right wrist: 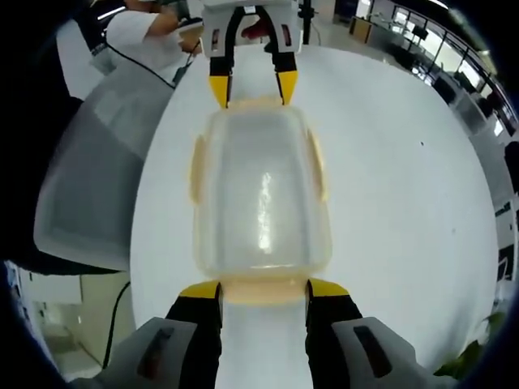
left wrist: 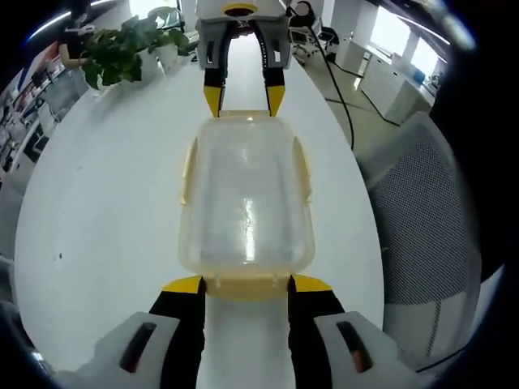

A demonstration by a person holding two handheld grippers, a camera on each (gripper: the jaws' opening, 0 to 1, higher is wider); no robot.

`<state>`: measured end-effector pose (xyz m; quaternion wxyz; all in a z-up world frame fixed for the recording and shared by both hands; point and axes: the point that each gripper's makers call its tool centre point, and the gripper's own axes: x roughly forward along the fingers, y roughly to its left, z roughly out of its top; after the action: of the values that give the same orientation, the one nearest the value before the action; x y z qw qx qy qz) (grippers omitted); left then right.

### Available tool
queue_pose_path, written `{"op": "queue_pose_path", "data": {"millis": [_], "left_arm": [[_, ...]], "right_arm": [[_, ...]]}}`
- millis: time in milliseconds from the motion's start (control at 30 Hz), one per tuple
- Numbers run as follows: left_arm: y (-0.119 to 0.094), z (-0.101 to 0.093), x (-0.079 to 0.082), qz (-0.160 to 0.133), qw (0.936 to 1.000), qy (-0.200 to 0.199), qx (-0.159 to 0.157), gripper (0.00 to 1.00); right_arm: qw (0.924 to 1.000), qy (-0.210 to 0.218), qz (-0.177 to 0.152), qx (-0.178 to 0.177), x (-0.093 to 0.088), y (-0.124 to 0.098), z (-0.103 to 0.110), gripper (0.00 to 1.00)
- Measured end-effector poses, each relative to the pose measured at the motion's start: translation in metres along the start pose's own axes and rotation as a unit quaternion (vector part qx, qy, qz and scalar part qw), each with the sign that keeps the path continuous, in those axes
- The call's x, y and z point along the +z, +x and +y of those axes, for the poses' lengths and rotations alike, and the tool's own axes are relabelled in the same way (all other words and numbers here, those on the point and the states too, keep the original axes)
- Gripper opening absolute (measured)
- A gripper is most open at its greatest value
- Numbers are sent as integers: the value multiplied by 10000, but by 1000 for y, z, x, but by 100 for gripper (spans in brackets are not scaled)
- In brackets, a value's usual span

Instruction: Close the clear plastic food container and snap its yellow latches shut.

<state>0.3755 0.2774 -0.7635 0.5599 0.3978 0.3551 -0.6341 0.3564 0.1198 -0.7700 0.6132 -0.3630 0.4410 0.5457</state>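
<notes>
Left gripper view. We hold the left gripper [left wrist: 247, 284] with jaws spread, its yellow tips flanking the near end latch [left wrist: 246, 286] of the clear container [left wrist: 246, 203]; whether they touch it we cannot tell. The container lies lengthwise on the white table [left wrist: 105, 203], lid on. The right gripper [left wrist: 243, 99] faces us at the far end, jaws apart, tips by the far latch. We judge the two ends are approached together so the box cannot slide. Beyond: a potted plant [left wrist: 130, 44], a mesh chair [left wrist: 422, 219].

Right gripper view. The same container [right wrist: 261, 194], seen from the opposite end. Our right gripper [right wrist: 263, 289] stands parted around the near latch [right wrist: 263, 290]. The left gripper [right wrist: 253, 87] stands open opposite. The side latches [right wrist: 197, 168] seem to flare outward, probably unsnapped. A seated person [right wrist: 142, 36] beyond.
</notes>
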Motion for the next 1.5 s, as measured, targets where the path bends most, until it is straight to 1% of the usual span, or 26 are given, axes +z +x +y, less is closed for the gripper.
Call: {"op": "queue_pose_path", "data": {"millis": [233, 400, 600, 833, 1133, 1267, 1500], "left_arm": [[7, 0, 10, -10, 10000, 18, -24, 39], [11, -2, 12, -12, 10000, -15, -50, 39], [13, -3, 13, 11, 10000, -65, -56, 39], [11, -2, 9, 52, 9999, -89, -41, 39], [15, -4, 10, 66, 9999, -101, -43, 39], [16, -3, 9, 66, 9999, -77, -29, 39], [17, -4, 10, 77, 9999, -72, -21, 39]], "right_arm": [[10000, 45, 38, -9, -12, -2, 1, 39], [10000, 47, 42, 25, -17, -2, 2, 39], [10000, -5, 68, 54, -19, -1, 1, 39], [10000, -52, 33, 42, -14, -1, 0, 39], [9998, -120, 183, 35, -18, 2, 1, 39], [9999, -70, 115, 12, -19, 2, 1, 39], [9999, -76, 105, -26, -19, 3, 1, 39]]}}
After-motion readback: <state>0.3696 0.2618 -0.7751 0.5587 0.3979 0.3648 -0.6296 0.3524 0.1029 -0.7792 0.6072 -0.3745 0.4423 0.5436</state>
